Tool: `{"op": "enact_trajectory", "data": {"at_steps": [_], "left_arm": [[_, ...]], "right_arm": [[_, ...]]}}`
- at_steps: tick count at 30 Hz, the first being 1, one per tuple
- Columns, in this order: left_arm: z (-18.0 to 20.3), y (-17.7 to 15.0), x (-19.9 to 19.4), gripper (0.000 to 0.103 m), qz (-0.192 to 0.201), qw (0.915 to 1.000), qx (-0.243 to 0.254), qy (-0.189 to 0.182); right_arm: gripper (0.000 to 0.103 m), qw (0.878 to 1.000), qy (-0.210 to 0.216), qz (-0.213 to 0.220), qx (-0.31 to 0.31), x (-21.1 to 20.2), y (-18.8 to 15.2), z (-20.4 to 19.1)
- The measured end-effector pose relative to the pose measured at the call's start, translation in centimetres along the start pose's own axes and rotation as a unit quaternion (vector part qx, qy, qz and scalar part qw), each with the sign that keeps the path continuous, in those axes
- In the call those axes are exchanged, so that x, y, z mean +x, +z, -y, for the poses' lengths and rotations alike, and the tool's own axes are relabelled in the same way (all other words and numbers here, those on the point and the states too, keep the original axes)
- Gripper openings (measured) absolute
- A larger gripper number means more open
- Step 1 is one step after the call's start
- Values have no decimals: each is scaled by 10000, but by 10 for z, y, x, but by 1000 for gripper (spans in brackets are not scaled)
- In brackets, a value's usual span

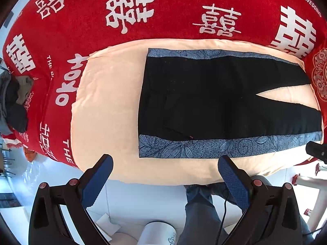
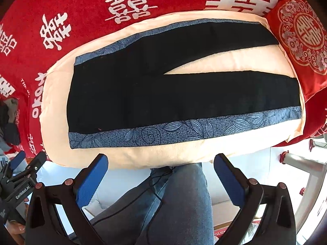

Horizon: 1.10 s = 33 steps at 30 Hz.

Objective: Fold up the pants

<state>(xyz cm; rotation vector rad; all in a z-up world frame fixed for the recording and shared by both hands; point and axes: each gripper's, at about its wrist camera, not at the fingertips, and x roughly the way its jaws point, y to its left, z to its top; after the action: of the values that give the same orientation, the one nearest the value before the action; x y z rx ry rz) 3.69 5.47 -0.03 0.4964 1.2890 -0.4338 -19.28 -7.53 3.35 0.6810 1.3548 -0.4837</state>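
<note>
Pants of black soft cloth with a blue leaf-patterned band along each outer side (image 1: pixel 214 100) lie spread flat on a peach-coloured padded cover (image 1: pixel 106 110), which itself lies over a red blanket with white characters (image 1: pixel 85 12) on a bed. The waist is toward the left of both views and the two legs run to the right, parted by a narrow wedge of the peach cover; the leg ends reach near a red cushion with a silver ornament (image 2: pixel 300 38). I judge that the pants are light and limp, without any stiffness, so they will sag and drag when lifted and may slide a little on the smooth cover. A good place to take hold seems to be the near blue band (image 2: pixel 184 130), at the waist corner and at the hem corner, because there the edge is doubled and easy to pinch. The left hand-held gripper (image 1: pixel 165 175) hangs over the near edge of the bed, its blue padded fingers (image 1: pixel 98 181) spread wide and holding nothing; the waist end of the near band is just beyond its tips, not touched. The right hand-held gripper (image 2: pixel 161 173) is also wide open and empty, near the bed edge, with the middle of the near leg ahead of it and apart from it. Below both, the person's legs in grey jeans (image 2: pixel 184 200) stand against the bed.
</note>
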Motion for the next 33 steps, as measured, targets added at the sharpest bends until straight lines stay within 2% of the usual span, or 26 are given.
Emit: {"op": "enact_trajectory", "data": {"at_steps": [13,22,28,33], "left_arm": [[-9,1,-1,103,10,9995,-320,58],[4,-2,10,103,-184,9994,-303,0],[16,-1,17,103,-213,9995,-236,-61],[19,-4,31,103,-365,9989,-277,-136]], "right_arm": [[103,9993,-35,-16,-362,-1,12,-12],[103,9995,-22,-233,-213,10,12,8],[103,9998,-83,-158,20,8,12,32],[103,9993,-70,-321,158,24,5,45]]}}
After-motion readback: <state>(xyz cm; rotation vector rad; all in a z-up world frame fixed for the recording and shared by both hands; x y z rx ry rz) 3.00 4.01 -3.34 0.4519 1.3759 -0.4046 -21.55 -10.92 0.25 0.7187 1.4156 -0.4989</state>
